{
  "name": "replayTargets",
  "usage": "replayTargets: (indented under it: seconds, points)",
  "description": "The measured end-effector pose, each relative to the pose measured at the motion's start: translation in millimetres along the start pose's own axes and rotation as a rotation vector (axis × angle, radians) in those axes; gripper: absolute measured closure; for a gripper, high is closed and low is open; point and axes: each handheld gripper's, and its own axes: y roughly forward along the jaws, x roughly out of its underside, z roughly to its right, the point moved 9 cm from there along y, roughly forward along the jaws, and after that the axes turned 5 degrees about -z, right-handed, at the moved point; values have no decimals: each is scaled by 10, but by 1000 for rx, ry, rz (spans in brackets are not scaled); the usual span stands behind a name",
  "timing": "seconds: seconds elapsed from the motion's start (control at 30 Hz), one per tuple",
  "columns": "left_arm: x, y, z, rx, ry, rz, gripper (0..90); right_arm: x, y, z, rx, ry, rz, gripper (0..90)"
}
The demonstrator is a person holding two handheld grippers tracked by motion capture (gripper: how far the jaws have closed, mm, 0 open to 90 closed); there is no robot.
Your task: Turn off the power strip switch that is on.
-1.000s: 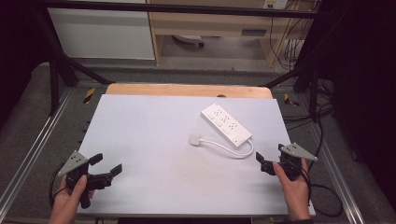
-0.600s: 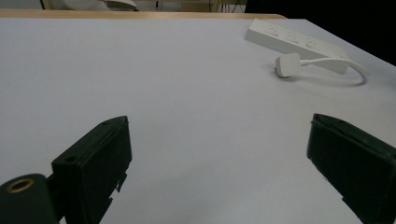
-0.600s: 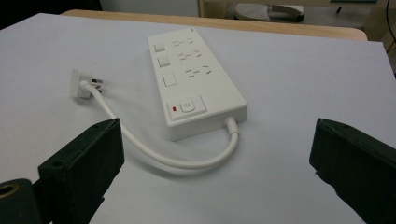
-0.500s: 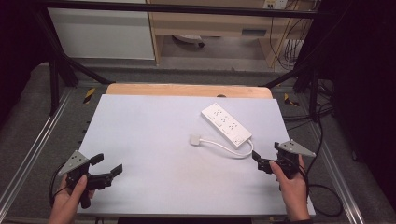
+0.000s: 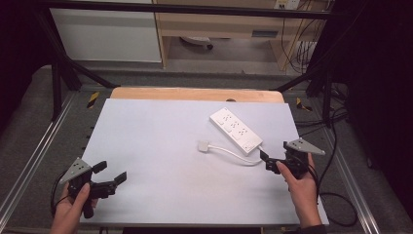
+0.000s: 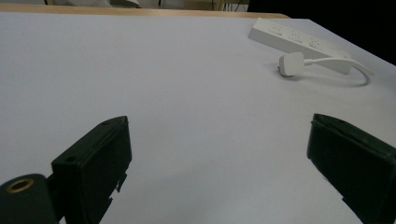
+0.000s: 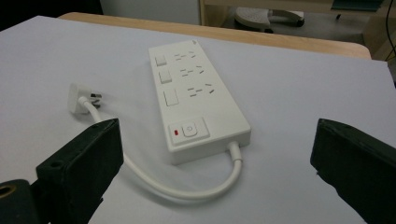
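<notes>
A white power strip (image 5: 236, 130) lay flat on the pale worktop (image 5: 160, 146), toward its far right, set at a slant to the worktop edges. In the right gripper view the strip (image 7: 196, 100) showed 3 socket groups beside 3 rocker switches, with a power button and a small red mark at its near end. Its white cord (image 5: 237, 157) left that near end, curved in a loop on the surface and ran left to the plug (image 5: 203, 146), which lay just beside the strip, apart from it.

The right claw (image 5: 267, 161) was held by a hand (image 5: 303, 187) near the worktop's right edge, just short of the strip's near end and the cord loop. Its jaws stood wide apart with nothing between them; in the right gripper view the right claw (image 7: 219, 172) framed the strip's near end and the loop, touching neither.

The left claw (image 5: 110, 172), held by the other hand (image 5: 73, 207) at the near left corner, was well apart from the strip. Its jaws were also spread wide and empty; in the left gripper view the left claw (image 6: 219, 163) sat over bare surface, with the strip (image 6: 299, 42) and plug (image 6: 292, 63) far off at upper right.

A wooden board edge (image 5: 195, 93) showed beyond the worktop's far side.
</notes>
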Motion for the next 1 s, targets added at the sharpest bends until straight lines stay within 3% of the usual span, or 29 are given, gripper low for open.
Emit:
replayTargets:
  seconds: [0.27, 0.43, 0.73, 1.0]
  points:
    - [-3, 1, 1, -3, 6, 1, 62, -164, 46, 1, -5, -17, -2, 39]
    - [5, 12, -5, -4, -1, -3, 60, -238, 63, 59, -9, 32, 18, 42]
    - [22, 22, 5, -5, 3, -14, 60, -265, 152, 130, 26, 39, 9, 49]
    - [24, 27, 11, -2, 8, -16, 60, -352, 209, 143, 34, 9, -11, 67]
